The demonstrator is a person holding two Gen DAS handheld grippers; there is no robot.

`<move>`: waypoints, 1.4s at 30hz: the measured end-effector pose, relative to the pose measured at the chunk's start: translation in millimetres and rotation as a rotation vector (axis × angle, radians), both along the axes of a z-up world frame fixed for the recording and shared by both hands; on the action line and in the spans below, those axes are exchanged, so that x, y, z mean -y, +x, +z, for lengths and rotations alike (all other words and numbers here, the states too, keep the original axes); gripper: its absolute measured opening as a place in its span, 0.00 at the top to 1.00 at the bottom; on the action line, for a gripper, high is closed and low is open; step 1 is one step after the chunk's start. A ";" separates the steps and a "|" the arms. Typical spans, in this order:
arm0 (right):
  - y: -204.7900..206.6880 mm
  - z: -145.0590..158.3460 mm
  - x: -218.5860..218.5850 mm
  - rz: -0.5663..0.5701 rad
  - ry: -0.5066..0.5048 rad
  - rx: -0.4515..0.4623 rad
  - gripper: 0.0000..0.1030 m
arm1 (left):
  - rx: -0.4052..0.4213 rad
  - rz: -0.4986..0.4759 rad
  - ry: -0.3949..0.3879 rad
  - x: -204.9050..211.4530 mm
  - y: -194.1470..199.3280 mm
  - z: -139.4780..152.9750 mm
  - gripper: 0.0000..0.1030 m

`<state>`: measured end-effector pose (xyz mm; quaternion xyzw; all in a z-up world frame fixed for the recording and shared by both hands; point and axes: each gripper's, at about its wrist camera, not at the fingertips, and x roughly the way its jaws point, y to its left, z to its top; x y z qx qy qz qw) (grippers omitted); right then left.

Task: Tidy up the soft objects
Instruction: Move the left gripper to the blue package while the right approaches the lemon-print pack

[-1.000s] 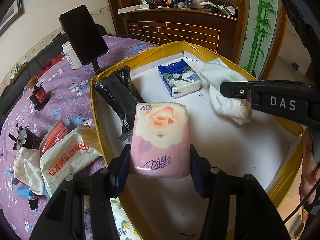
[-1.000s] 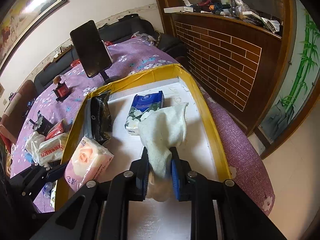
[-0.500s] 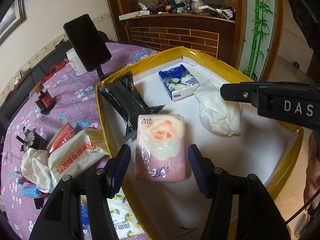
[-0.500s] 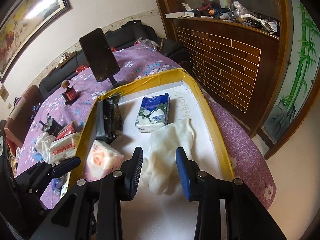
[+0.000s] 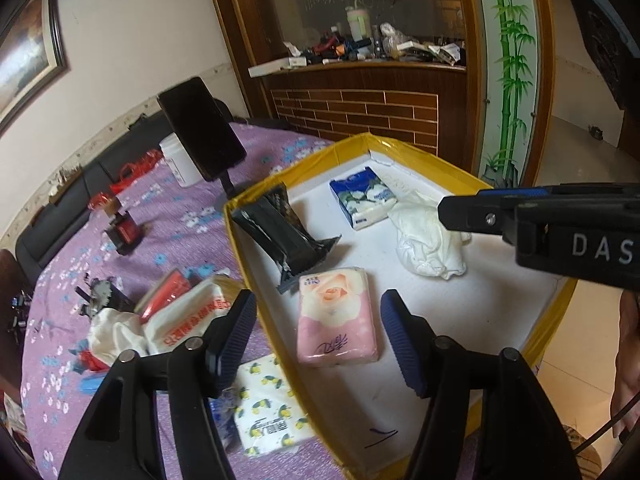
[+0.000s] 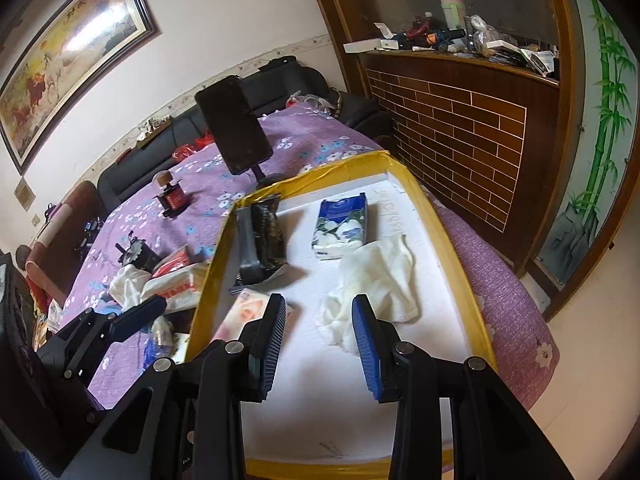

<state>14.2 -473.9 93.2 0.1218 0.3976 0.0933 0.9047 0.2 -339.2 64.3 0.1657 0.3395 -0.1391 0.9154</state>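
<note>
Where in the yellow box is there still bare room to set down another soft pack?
Free: the white floor of the box nearest the grippers, below the pink tissue pack and white cloth. Crowded: the far end, with the blue tissue pack and black pouch.

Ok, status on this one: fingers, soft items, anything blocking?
Left gripper opening, clear of pink tissue pack lying in yellow-rimmed tray. Right gripper open, white cloth released in tray. Nothing blocking.
</note>
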 end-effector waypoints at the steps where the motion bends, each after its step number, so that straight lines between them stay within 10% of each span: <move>1: -1.4 0.9 -1.6 0.002 0.001 0.001 0.63 | 0.010 0.000 0.001 -1.7 -2.5 1.8 0.36; 19: -14.8 10.9 -71.5 0.103 0.004 0.001 0.63 | 0.076 0.080 -0.058 -78.8 -30.7 23.4 0.35; 34: -6.9 -20.3 -164.1 0.273 -0.012 -0.091 0.56 | -0.117 0.352 -0.177 -240.0 -25.2 -30.9 0.35; 42: 31.3 -47.8 -225.4 0.274 -0.193 -0.130 0.55 | -0.094 0.366 -0.226 -260.6 -33.3 -21.2 0.35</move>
